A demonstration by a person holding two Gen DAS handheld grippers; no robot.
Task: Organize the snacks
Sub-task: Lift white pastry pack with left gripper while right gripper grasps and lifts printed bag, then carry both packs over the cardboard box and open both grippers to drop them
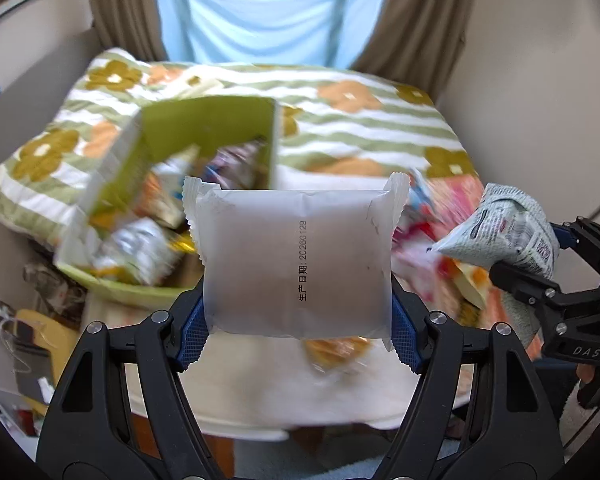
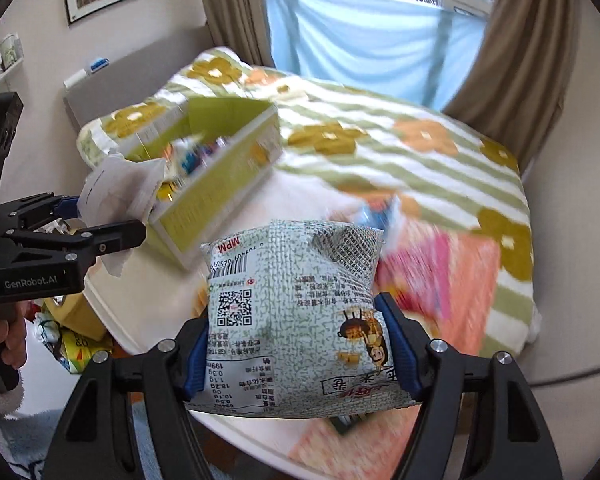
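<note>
My left gripper [image 1: 298, 312] is shut on a frosted white snack packet [image 1: 296, 256] with a printed date, held up above the white table [image 1: 260, 396]. My right gripper [image 2: 302, 350] is shut on a pale green printed snack bag [image 2: 296, 320] with a QR code, also lifted off the table. Each gripper shows in the other view: the right gripper [image 1: 540, 256] with its bag [image 1: 504, 228] at the far right, the left gripper [image 2: 88, 216] with the white packet [image 2: 116, 188] at the far left. A green cardboard box [image 1: 204, 128] holding several snacks lies blurred behind the white packet.
A pink-orange mat [image 2: 440, 280] with blurred loose snacks covers the table's right side. A flowered, green-striped blanket [image 1: 360, 120] lies on the bed behind. Clutter and a yellow item [image 2: 72, 312] sit on the floor at left. A person's hand [image 2: 8, 336] grips the left handle.
</note>
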